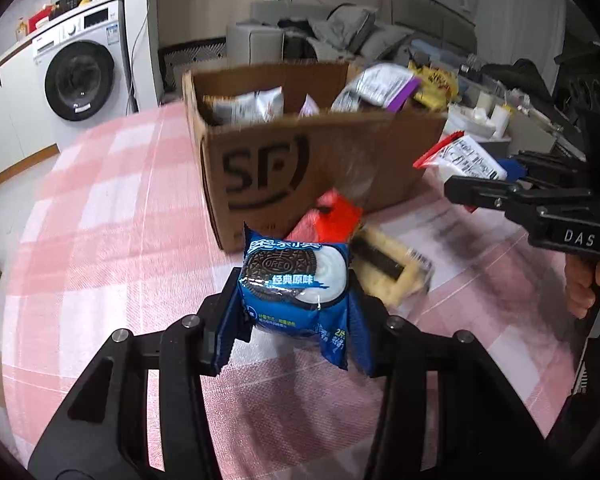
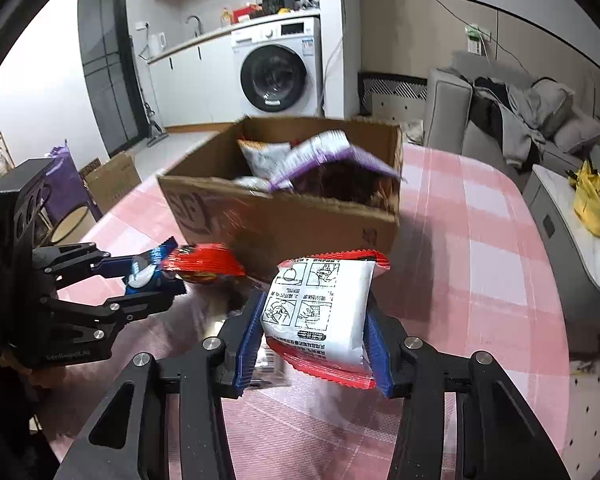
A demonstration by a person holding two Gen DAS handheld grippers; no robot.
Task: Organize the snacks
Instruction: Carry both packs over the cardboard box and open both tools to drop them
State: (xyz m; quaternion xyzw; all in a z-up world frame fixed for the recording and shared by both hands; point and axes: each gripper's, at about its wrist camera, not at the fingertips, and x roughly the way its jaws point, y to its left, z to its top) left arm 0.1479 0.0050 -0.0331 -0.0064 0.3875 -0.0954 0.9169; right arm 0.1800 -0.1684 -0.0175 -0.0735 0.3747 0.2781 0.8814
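While the left wrist view looks across the pink checked surface [image 1: 100, 208], a brown cardboard box [image 1: 300, 160] marked "SF" stands ahead, open at the top and holding silver and purple snack packets [image 1: 374, 84]. A red packet [image 1: 332, 220] and a yellow packet with a dark stripe [image 1: 388, 268] lie on the surface just in front of the box, between it and the left tool [image 1: 296, 304]. This tool is clenched on a blue Oreo packet [image 1: 296, 276], held upright above the surface with its printed face toward the camera. The right tool [image 1: 476, 190] enters from the right edge, gripping a white packet with red edges [image 1: 464, 156]. A washing machine [image 1: 80, 76] stands at far left.

From the right wrist view, the box [image 2: 284, 216] sits directly ahead. The right tool [image 2: 314, 320] grasps the white packet [image 2: 320, 312], printed with line diagrams, its red serrated seams above and below. At left, the left tool [image 2: 156, 276] holds the Oreo packet [image 2: 148, 266] near the red packet [image 2: 204, 264]. A grey sofa [image 2: 500, 120] stands behind the surface.
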